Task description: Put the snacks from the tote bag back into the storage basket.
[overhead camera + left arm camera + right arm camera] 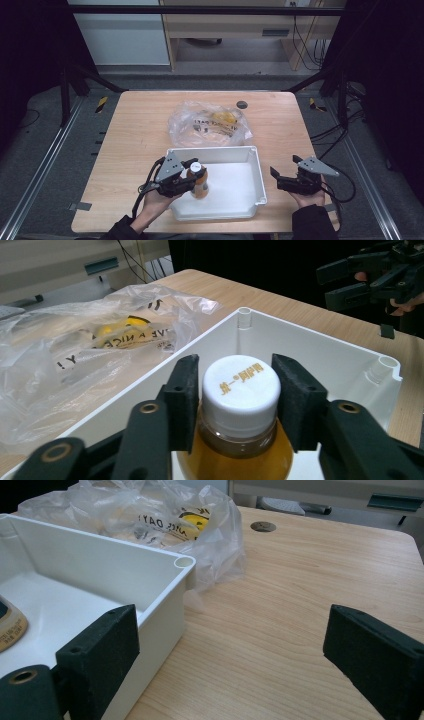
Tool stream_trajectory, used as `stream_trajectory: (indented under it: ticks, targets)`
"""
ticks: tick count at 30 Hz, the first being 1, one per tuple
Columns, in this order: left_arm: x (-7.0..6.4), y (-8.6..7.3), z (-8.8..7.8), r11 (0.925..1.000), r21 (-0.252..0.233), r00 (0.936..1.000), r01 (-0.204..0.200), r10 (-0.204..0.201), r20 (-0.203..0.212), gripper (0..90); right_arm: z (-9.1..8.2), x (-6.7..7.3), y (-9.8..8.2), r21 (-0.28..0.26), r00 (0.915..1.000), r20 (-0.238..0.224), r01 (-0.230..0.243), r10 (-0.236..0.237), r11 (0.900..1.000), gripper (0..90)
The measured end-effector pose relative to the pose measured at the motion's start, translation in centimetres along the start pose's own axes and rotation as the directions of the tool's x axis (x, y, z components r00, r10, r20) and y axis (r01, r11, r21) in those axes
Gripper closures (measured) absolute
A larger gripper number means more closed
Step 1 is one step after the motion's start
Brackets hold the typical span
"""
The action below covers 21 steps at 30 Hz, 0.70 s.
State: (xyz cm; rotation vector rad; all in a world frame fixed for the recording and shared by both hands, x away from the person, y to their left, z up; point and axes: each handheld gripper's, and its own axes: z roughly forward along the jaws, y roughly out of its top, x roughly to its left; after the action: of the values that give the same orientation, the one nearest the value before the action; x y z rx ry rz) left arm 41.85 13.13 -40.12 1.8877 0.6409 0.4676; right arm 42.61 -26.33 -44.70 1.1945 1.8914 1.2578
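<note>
A small bottle [201, 186] of orange drink with a white cap [241, 385] stands upright in the left part of a white tray [212, 149]. My left gripper [194, 172] is shut on the bottle, one black pad on each side of the cap. My right gripper [285, 166] hovers low over the wood just right of the tray, jaws wide open and empty. In the right gripper view its left finger [100, 655] overlaps the tray's near corner [182, 562], and the bottle's edge [10, 625] peeks in at the left.
A crumpled clear plastic bag [207, 125] with a yellow item inside lies just behind the tray. A dark round grommet [242, 104] sits near the table's far edge. Bare wood stretches to the right of the tray [300, 595].
</note>
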Motion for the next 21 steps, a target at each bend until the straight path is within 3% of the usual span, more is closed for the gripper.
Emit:
stream_trajectory:
  ticks: [7, 9, 16, 21]
  targets:
    - [0.2, 0.1, -0.6, 0.9998, 0.007, 0.9998, 0.021, -0.021, 0.002, 41.0, -0.1, 0.0, 0.0, -0.003, 1.0000, 0.001, -0.005, 0.005, 1.000, 8.0]
    - [0.4, 0.3, -1.3, 0.9995, -0.011, 0.9995, 0.030, -0.030, -0.002, 39.0, -0.1, -0.1, 0.0, -0.003, 1.0000, 0.004, -0.005, 0.005, 1.000, 7.9]
    - [1.0, 0.7, -2.8, 0.9977, -0.053, 0.9990, 0.043, -0.044, -0.008, 35.9, -0.2, -0.1, 0.0, -0.004, 1.0000, 0.004, -0.005, 0.005, 1.000, 7.9]
    - [2.0, 0.7, -4.1, 0.9973, -0.061, 0.9983, 0.042, -0.044, -0.038, 34.4, -0.2, -0.1, 0.0, -0.005, 1.0000, 0.005, -0.005, 0.005, 1.000, 7.9]
